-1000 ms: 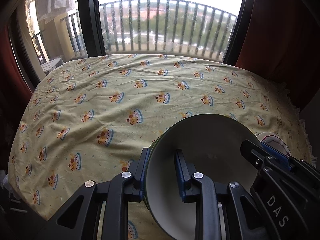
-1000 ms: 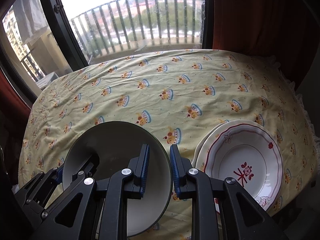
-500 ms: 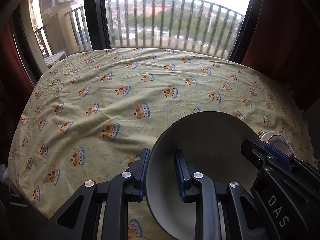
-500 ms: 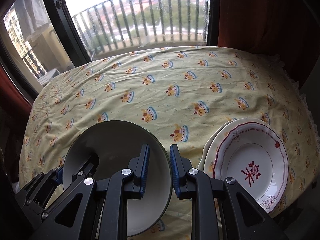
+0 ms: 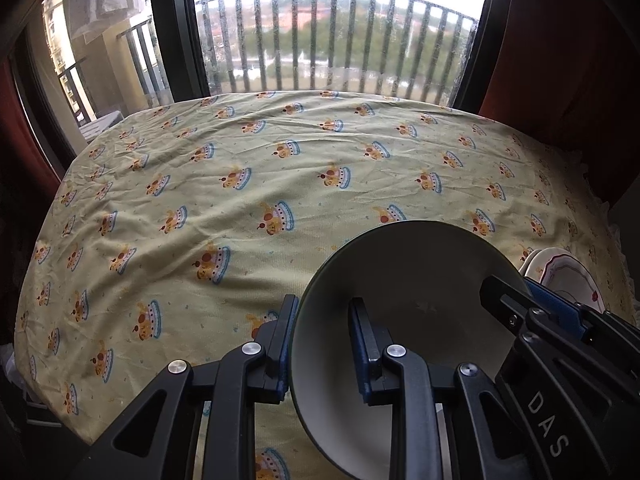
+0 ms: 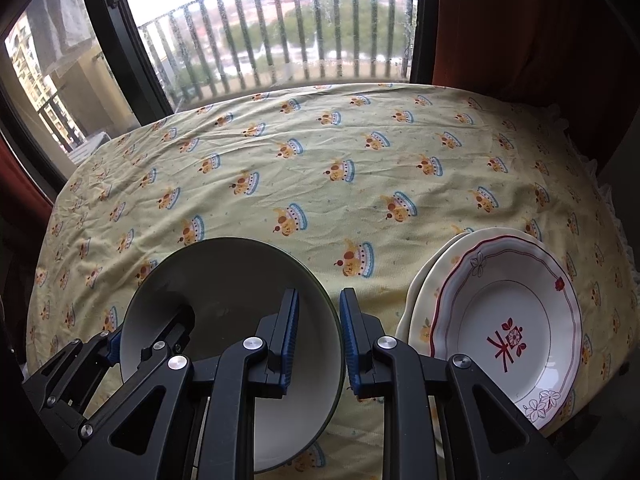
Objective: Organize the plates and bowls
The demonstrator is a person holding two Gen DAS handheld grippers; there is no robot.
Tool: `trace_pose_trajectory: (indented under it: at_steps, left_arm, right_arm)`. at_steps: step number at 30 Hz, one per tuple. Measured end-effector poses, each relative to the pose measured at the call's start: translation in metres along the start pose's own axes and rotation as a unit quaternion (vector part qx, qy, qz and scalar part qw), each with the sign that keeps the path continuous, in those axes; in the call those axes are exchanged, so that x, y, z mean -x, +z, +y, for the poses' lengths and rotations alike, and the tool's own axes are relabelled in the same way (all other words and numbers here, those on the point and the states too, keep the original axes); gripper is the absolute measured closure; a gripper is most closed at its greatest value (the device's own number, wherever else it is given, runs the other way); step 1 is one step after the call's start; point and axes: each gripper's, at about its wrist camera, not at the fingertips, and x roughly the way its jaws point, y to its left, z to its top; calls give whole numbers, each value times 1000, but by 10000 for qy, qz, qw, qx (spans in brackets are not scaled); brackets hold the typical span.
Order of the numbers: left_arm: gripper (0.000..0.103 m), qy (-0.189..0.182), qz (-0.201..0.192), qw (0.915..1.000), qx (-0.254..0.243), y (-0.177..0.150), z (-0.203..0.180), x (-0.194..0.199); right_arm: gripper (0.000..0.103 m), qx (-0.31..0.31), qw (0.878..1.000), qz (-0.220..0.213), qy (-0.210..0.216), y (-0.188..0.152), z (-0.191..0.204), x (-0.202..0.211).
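A pale bowl (image 5: 416, 280) with a dark green outside hangs tilted just above the yellow tablecloth (image 5: 280, 184), held from both sides. My left gripper (image 5: 322, 308) is shut on its left rim, one finger inside and one outside. My right gripper (image 6: 320, 304) is shut on the opposite rim in the same way. In each wrist view the other gripper shows at the bowl's far side: the right gripper (image 5: 520, 292) and the left gripper (image 6: 136, 332). A white plate with a red rim (image 6: 508, 320) lies on a cream plate (image 6: 424, 300) to the right of the bowl.
The table's near edge runs just below the bowl and plates. A window with a balcony railing (image 5: 328, 40) stands behind the far edge. Red curtains (image 6: 520, 28) hang at the right. The cloth stretches unbroken from the bowl back to the window.
Both grippers keep their hold on the bowl. The views have shifted only slightly, with a little more window showing and the plates a touch further right.
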Motion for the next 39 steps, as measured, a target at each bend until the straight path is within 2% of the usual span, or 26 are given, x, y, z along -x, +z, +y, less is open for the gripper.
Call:
trace_pose_trajectory:
  at_steps: [3,9,13,18,23,28,35,39]
  left_arm:
    - [73,-84,98,9999,-20,0,0,-2]
    - [63,-139,246,9996,-46,-5,2,-5]
    - [42,-159,300,9994,55,-6,10,-5]
    - [33,-257,386,9989,28,-5,15,-6]
    - [31,-464,527,9975,-61,-4,17,-15]
    - [31,-822,698,9939,-218,0,17,-27]
    - [31,-1346,1008,9848,-424,4,17,-45]
    - [34,-1664,1126,9784,-497,4,18,-49]
  right_arm:
    - [75,14,10000,7,7,1,0,-1]
    - [58,18,9997,203,161,-3,-1,-6]
    - [40,9,9998,148,149,-4,-5,-3]
    - [31,-184,9993,219,229,-4,-14,-4]
    - [28,-382,9986,297,192,-6,-16,-7]
    - [28,-629,9972,393,-19,-7,-18,-10]
    - [28,-927,9931,534,-472,-10,-20,-9]
    - [28,-1023,9904,609,-705,-11,-17,-9]
